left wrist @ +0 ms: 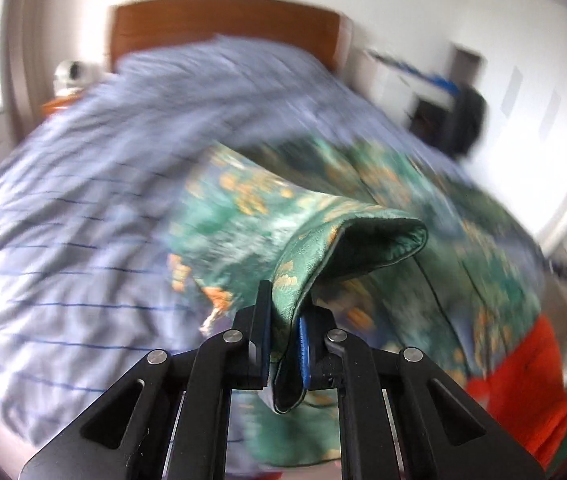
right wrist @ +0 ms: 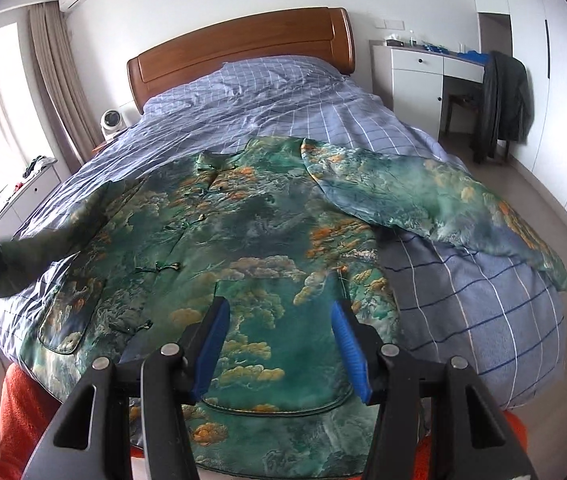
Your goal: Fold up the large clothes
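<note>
Landmark for all positions: the wooden headboard (right wrist: 243, 46) at the far end of the bed.

Nearest, left wrist view: left gripper (left wrist: 285, 344) is clamped shut on a sleeve cuff (left wrist: 367, 236) of the green patterned jacket (right wrist: 251, 240). The fabric edge is pinched between the jaws, and the cuff opening stands up just beyond the fingertips, showing dark green lining. The frame is motion-blurred.

Nearest, right wrist view: right gripper (right wrist: 281, 344) has its jaws parted about halfway, blue pads (right wrist: 215, 344) on either side of open air, nothing between them. It hangs over the jacket hem at the end of the bed farthest from the headboard.

Middle: the jacket lies front-up on the blue checked duvet (right wrist: 463, 312), collar (right wrist: 213, 160) toward the headboard, hem away from it. The other sleeve (right wrist: 435, 208) is spread out to the right of the body in this view, well apart from the headboard. An orange cloth (right wrist: 23, 420) shows below the hem.

Far: a small white fan (right wrist: 112, 121) sits beside the headboard's left post; a dark garment (right wrist: 503, 100) hangs on a chair to its right.

Judgement: the step in hand is the first sleeve fold. The next move calls for carrying the gripped cuff across the jacket front, laying it flat, then releasing. The free right gripper is placed to hold the body down or to take the spread sleeve.
</note>
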Demonstrator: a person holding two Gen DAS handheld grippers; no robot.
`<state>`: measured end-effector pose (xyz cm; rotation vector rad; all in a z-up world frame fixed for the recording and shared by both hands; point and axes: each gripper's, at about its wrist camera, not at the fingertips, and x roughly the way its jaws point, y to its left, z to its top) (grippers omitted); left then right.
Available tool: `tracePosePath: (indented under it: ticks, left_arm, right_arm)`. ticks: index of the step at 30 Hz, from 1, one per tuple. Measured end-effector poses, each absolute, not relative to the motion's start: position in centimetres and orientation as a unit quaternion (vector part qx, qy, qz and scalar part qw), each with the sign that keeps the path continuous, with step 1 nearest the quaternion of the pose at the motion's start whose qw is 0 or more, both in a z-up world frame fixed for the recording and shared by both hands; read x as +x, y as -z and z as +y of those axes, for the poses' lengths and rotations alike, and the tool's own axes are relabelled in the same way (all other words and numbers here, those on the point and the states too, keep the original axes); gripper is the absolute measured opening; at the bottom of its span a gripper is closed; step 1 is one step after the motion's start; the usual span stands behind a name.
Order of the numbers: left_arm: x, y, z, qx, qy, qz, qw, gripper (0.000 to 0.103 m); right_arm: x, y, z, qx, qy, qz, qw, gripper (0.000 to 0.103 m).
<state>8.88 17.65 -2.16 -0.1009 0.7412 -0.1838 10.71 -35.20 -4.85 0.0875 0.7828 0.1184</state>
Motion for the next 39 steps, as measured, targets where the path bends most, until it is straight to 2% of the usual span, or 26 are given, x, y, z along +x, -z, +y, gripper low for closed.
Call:
tracePosePath:
  ticks: [5, 9, 11, 13, 15, 19, 28, 32, 39]
  left_arm:
    - [7.2, 1.2, 25.0, -0.095, -0.027, 0.339, 0.936, 0.009]
    - [5.7, 3.1, 30.6, -0.112, -0.149, 0.348, 0.919, 0.016]
    - [4.6, 4.2, 32.1, -0.111, -0.196, 0.356, 0.907, 0.028]
    - [3.6, 4.9, 32.3, -0.117, -0.213, 0.356, 0.902, 0.058]
    - [2.5, 5.3, 31.2, -0.118, -0.212, 0.354, 0.903, 0.069]
    - [2.4, 4.9, 27.7, -0.096, -0.183, 0.357, 0.911, 0.081]
    - [5.0, 2.6, 16.0, -0.062, -0.05, 0.344, 0.936, 0.094]
    - [5.8, 2.3, 11.7, -0.055, -0.001, 0.346, 0.936, 0.095]
    - [6.2, 4.1, 6.3, -0.033, 0.036, 0.362, 0.931, 0.097]
  right_arm:
    - [10.7, 4.6, -34.8, 0.045, -0.064, 0.376, 0.923, 0.054]
    - [10.7, 4.3, -34.4, 0.046, -0.07, 0.372, 0.924, 0.054]
    - [10.6, 4.2, -34.1, 0.046, -0.072, 0.37, 0.925, 0.054]
    - [10.6, 4.0, -34.0, 0.042, -0.07, 0.368, 0.926, 0.054]
    - [10.6, 3.9, -33.9, 0.036, -0.067, 0.366, 0.928, 0.054]
    - [11.0, 3.9, -33.5, 0.03, -0.063, 0.367, 0.928, 0.054]
    - [10.7, 4.1, -32.5, 0.011, -0.059, 0.367, 0.928, 0.061]
    - [10.4, 4.3, -32.7, 0.009, -0.05, 0.372, 0.927, 0.069]
    - [9.9, 4.7, -32.7, 0.006, -0.041, 0.378, 0.925, 0.069]
